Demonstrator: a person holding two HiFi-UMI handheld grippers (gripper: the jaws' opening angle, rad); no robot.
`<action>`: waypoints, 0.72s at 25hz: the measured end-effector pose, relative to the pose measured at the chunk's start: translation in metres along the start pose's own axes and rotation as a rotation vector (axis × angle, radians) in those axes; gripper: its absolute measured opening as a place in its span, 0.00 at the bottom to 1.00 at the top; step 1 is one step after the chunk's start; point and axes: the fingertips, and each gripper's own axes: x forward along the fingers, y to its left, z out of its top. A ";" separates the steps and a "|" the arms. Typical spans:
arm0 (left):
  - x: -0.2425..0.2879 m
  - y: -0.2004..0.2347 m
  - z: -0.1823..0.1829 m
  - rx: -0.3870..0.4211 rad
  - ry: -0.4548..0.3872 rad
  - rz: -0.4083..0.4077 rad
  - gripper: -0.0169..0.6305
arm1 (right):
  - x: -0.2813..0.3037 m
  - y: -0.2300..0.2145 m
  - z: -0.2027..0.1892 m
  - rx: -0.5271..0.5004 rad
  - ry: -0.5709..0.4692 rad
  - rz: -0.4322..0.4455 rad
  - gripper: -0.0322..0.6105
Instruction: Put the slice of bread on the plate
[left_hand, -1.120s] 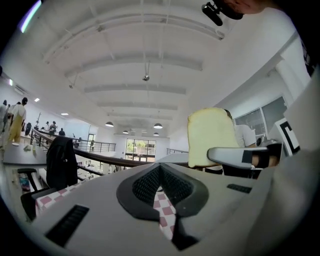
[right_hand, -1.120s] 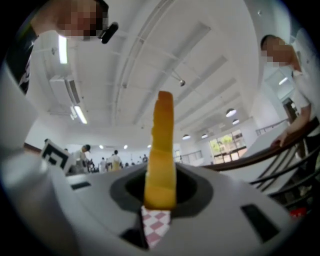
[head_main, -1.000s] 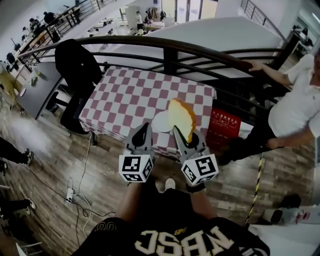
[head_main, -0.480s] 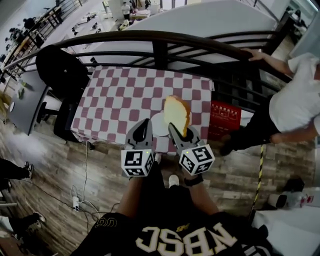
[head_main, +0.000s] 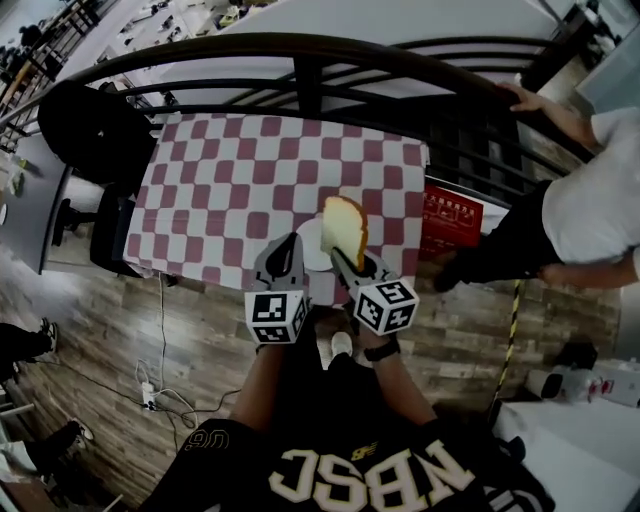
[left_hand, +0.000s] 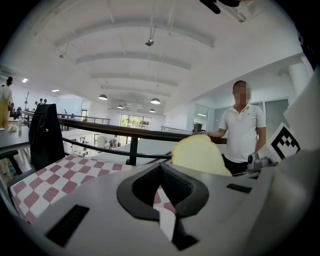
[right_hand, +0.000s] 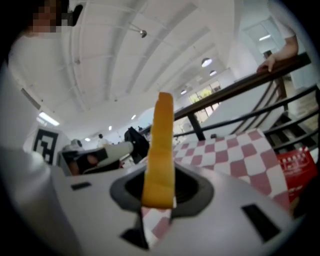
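A slice of bread (head_main: 343, 228) with a yellow-brown crust stands upright on edge, and my right gripper (head_main: 341, 260) is shut on its lower end. In the right gripper view the bread (right_hand: 161, 145) rises straight up out of the jaws. A white plate (head_main: 310, 247) lies near the front edge of the red-and-white checkered table (head_main: 250, 170); the bread hangs over its right part and hides some of it. My left gripper (head_main: 290, 247) is shut and holds nothing, just left of the plate. From the left gripper view the bread (left_hand: 199, 155) shows at the right.
A dark curved railing (head_main: 300, 60) runs behind the table. A black chair with a jacket (head_main: 95, 130) stands at the left. A red box (head_main: 452, 215) sits at the table's right end. A person in a white shirt (head_main: 590, 200) leans on the railing. Cables (head_main: 160, 350) lie on the wooden floor.
Both grippers have come down and closer to the table's front edge. The bread has rolled from a broad face-on tilt to a more upright, edge-on stand, still held.
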 end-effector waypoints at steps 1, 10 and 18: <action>0.003 0.003 -0.005 -0.007 0.014 0.003 0.06 | 0.005 -0.004 -0.009 0.011 0.031 -0.004 0.20; 0.026 0.030 -0.038 -0.057 0.092 0.027 0.06 | 0.057 -0.033 -0.096 0.077 0.283 -0.048 0.20; 0.033 0.047 -0.061 -0.082 0.151 0.041 0.06 | 0.083 -0.039 -0.149 0.235 0.389 -0.039 0.20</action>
